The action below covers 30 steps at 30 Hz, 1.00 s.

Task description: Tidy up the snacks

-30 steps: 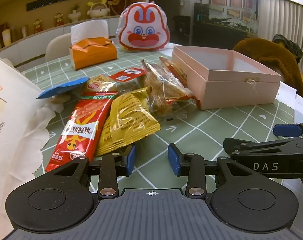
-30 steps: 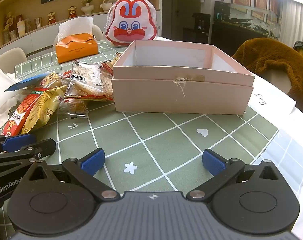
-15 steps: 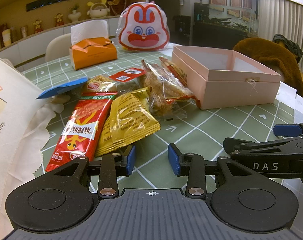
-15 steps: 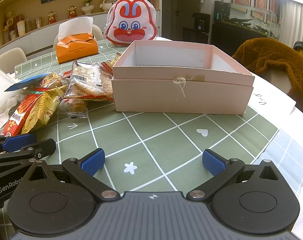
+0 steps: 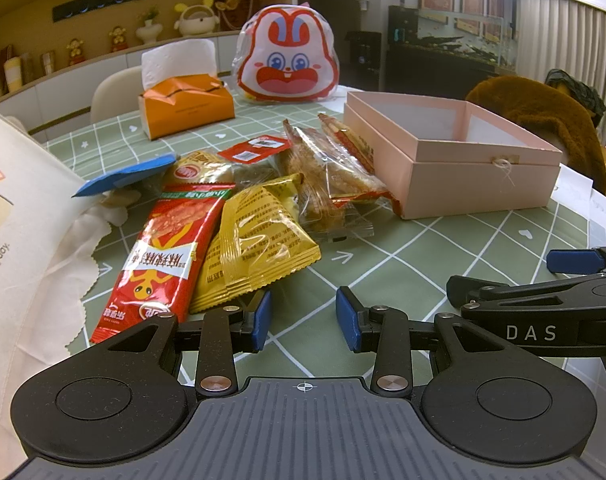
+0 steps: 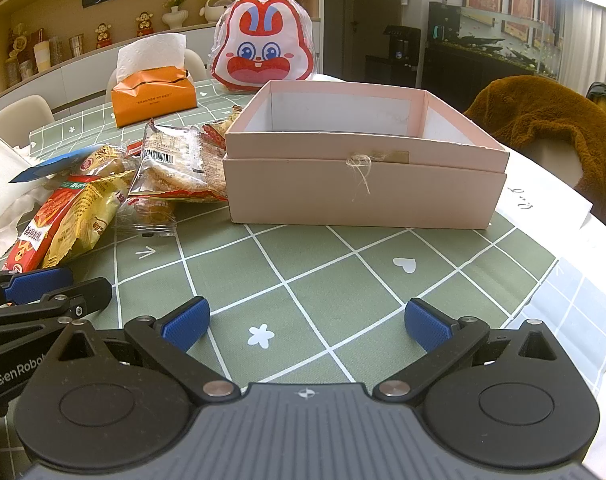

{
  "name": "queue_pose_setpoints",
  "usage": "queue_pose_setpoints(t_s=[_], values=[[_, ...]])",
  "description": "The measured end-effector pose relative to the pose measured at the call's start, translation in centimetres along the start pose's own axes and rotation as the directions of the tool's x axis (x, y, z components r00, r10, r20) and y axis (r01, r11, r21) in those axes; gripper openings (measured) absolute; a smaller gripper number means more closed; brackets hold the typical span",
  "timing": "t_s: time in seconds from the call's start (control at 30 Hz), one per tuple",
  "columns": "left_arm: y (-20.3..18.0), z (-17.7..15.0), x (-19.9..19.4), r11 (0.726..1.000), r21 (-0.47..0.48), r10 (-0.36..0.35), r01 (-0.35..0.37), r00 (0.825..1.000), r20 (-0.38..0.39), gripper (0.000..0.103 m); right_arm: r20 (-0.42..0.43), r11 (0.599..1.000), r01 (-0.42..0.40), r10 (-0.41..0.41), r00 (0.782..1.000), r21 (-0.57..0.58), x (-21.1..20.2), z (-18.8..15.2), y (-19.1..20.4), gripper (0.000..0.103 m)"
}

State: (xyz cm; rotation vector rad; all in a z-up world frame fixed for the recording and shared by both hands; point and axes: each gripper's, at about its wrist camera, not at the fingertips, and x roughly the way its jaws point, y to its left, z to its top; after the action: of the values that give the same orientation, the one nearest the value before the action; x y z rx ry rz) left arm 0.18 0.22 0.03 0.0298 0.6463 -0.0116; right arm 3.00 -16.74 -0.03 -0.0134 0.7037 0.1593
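Several snack packets lie heaped on the green checked tabletop (image 5: 443,248) in the left wrist view, none yet inside the pink box (image 5: 455,160). The left gripper (image 5: 303,316) hovers low with its jaws partly parted and empty. Directly ahead and slightly left sits the yellow packet (image 5: 259,240), its crimped end almost touching the left blue pad; the red packet (image 5: 163,256) lies alongside it further left, long axis running away from the camera. Clear-wrapped pastries (image 5: 331,176) rest beyond, against the box's near corner. An orange tissue box (image 5: 187,104) and a rabbit-face bag (image 5: 289,68) stand behind.

From the right wrist view, the right gripper (image 6: 307,324) has its jaws spread wide, holding nothing, facing the box (image 6: 363,184), which looks empty. The snack pile lies off to its left, with the left gripper between, so the left hand is judged nearer for the first pick, probably the yellow packet (image 6: 83,216).
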Motion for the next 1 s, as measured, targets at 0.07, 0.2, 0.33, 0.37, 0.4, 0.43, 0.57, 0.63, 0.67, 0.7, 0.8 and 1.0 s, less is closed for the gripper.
queue_pose_setpoints(t_s=[0.07, 0.2, 0.33, 0.37, 0.4, 0.43, 0.57, 0.63, 0.67, 0.7, 0.8, 1.0], values=[[0.00, 0.00, 0.00, 1.000, 0.000, 0.000, 0.000, 1.000, 0.000, 0.041, 0.000, 1.000, 0.000, 0.000, 1.000, 0.000, 0.00, 0.00, 0.00, 0.103], [-0.06, 0.03, 0.14, 1.000, -0.001, -0.001, 0.001, 1.000, 0.000, 0.041, 0.000, 1.000, 0.000, 0.000, 1.000, 0.000, 0.00, 0.00, 0.00, 0.103], [-0.03, 0.06, 0.16, 1.000, -0.003, -0.002, 0.002, 1.000, 0.000, 0.041, 0.000, 1.000, 0.000, 0.000, 1.000, 0.000, -0.01, 0.00, 0.01, 0.103], [-0.01, 0.09, 0.18, 1.000, -0.003, -0.002, 0.002, 1.000, 0.000, 0.041, 0.000, 1.000, 0.000, 0.000, 1.000, 0.000, -0.02, -0.01, 0.01, 0.103], [-0.01, 0.10, 0.19, 1.000, -0.003, -0.002, 0.002, 1.000, 0.000, 0.041, 0.000, 1.000, 0.000, 0.000, 1.000, 0.000, -0.02, -0.01, 0.01, 0.103], [-0.01, 0.10, 0.20, 1.000, -0.003, -0.002, 0.002, 1.000, 0.000, 0.041, 0.000, 1.000, 0.000, 0.000, 1.000, 0.000, -0.02, -0.01, 0.01, 0.103], [-0.01, 0.09, 0.18, 1.000, -0.004, -0.002, 0.002, 1.000, 0.000, 0.041, 0.000, 1.000, 0.000, 0.000, 1.000, 0.000, -0.03, -0.01, 0.01, 0.103], [0.01, 0.09, 0.18, 1.000, -0.003, -0.002, 0.002, 1.000, 0.000, 0.041, 0.000, 1.000, 0.000, 0.000, 1.000, 0.000, -0.03, -0.01, 0.01, 0.103], [0.03, 0.11, 0.22, 1.000, -0.004, -0.002, 0.002, 1.000, 0.000, 0.041, 0.000, 1.000, 0.000, 0.000, 1.000, 0.000, -0.02, -0.01, 0.01, 0.103], [0.01, 0.09, 0.19, 1.000, -0.004, -0.002, 0.002, 1.000, 0.000, 0.041, 0.000, 1.000, 0.000, 0.000, 1.000, 0.000, -0.03, -0.01, 0.01, 0.103], [0.04, 0.11, 0.22, 1.000, -0.004, -0.003, 0.003, 1.000, 0.000, 0.041, 0.000, 1.000, 0.000, 0.000, 1.000, 0.000, -0.02, -0.02, 0.01, 0.103], [-0.03, 0.08, 0.10, 1.000, -0.006, -0.004, 0.004, 1.000, 0.001, 0.041, 0.000, 1.000, 0.000, 0.000, 1.000, 0.000, -0.02, -0.01, 0.01, 0.103]])
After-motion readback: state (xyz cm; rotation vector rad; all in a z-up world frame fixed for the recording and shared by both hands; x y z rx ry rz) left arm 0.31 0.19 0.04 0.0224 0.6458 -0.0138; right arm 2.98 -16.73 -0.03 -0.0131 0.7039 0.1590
